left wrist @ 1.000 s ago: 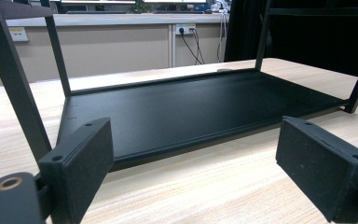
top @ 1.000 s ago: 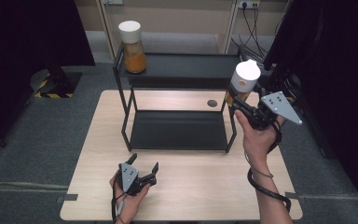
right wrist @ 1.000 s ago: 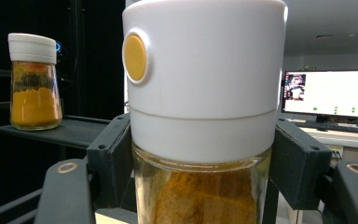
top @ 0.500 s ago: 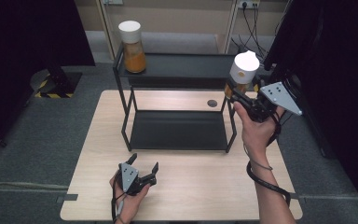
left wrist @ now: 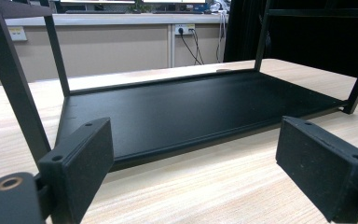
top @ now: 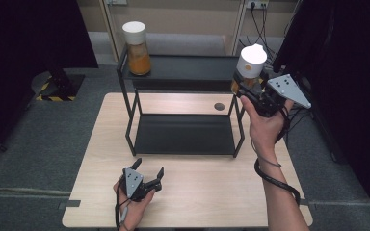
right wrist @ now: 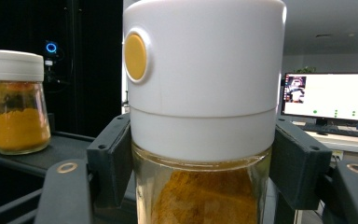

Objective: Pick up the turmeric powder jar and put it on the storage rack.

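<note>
Wooden table (top: 212,192), left tool (top: 147,174) low, spread; raised right tool (top: 248,89) pinching spice jar (top: 249,67).

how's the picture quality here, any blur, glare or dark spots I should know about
High view: soft and a bit grainy, with both sides of the room falling into black; the table is evenly lit. Left gripper view: the near jaws are blurred, the black shelf carries a pale sheen. Right gripper view: the held jar is sharp, the monitor behind glares white.
</note>
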{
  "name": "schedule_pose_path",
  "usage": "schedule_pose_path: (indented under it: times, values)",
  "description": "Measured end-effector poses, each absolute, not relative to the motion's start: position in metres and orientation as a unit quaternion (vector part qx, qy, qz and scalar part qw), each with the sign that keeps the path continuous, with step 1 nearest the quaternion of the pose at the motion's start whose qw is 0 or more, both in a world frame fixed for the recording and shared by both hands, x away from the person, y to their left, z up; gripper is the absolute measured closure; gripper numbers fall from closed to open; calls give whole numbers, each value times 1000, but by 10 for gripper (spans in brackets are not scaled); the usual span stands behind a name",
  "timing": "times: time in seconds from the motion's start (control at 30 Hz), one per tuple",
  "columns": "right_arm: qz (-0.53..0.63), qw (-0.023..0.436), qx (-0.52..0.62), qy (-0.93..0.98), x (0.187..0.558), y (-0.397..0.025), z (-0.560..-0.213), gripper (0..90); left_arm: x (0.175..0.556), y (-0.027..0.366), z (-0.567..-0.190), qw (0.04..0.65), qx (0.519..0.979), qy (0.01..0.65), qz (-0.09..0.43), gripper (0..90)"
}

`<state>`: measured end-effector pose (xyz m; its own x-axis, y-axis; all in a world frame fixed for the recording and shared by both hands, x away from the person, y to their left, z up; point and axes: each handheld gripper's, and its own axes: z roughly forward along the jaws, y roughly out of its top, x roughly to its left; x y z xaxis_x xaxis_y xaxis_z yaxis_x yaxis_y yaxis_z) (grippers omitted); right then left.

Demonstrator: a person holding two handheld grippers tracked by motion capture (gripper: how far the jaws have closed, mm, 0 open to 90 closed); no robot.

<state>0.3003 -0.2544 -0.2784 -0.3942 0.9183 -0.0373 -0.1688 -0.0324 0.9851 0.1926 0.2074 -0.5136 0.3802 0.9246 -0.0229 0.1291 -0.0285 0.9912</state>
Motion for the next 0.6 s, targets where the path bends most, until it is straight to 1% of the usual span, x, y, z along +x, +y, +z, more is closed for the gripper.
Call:
schedule_pose_path:
  times: [0.6]
  values:
    - [624,426,354,551,321,-245,-259,310,193,208,-514,553,621,423,360,108]
